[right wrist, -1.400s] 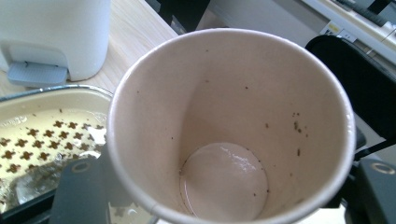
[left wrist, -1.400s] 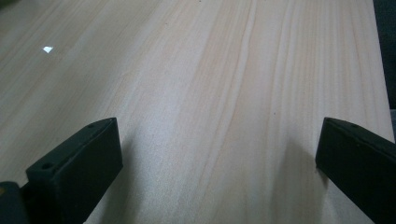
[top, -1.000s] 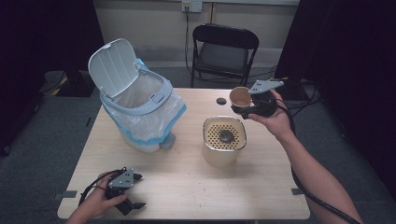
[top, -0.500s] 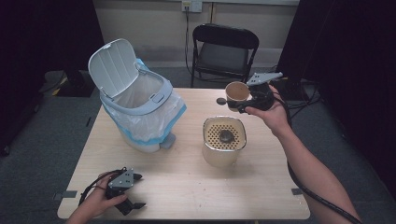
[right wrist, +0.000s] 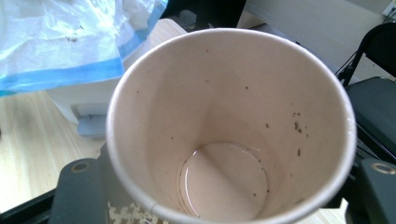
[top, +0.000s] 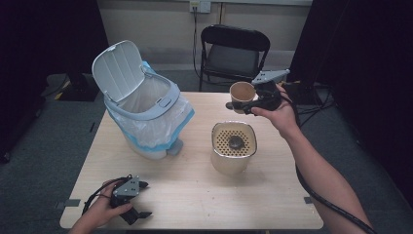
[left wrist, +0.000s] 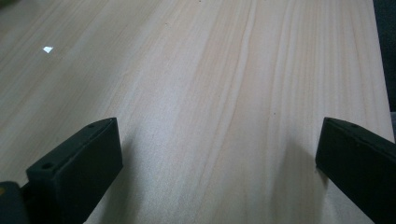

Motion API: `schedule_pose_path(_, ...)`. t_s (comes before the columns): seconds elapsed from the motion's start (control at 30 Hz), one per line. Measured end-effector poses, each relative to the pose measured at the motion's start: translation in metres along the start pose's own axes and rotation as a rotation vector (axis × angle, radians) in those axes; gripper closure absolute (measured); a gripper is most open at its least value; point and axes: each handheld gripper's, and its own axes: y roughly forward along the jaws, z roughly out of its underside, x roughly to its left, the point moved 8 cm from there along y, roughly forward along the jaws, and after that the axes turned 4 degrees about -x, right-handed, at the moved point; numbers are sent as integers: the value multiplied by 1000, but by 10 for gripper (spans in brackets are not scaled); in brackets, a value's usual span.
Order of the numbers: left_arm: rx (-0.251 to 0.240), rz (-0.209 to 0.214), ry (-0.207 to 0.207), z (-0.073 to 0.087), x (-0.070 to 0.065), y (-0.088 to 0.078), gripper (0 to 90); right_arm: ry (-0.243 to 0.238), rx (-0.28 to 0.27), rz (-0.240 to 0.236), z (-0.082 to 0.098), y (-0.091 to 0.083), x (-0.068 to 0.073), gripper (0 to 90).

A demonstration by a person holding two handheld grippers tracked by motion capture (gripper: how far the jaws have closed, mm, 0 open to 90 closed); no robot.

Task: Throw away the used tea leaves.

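Right gripper point(top: 242, 106) clamped on cup point(top: 242, 94), held upright above table's far edge, past the strainer point(top: 234, 146); bin point(top: 146, 105) lies to its left; left gripper point(top: 139, 200) open, idle at near-left corner.

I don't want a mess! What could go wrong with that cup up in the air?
The paper cup, held in the right gripper, has a little liquid at the bottom, so tipping it early could spill onto the table. It might also slip from the jaws, or miss the strainer container below.
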Motion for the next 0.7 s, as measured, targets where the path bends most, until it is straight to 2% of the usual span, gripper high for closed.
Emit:
schedule_pose_path(0.57,0,1,1,0,0,0,0,4,17,-53,-21,11,12,281)
schedule_pose_path(0.63,2,3,3,0,0,0,0,-18,22,-51,-23,13,13,281)
schedule_pose_path(0.7,5,3,2,0,-1,0,0,-20,21,-59,-26,14,16,281)
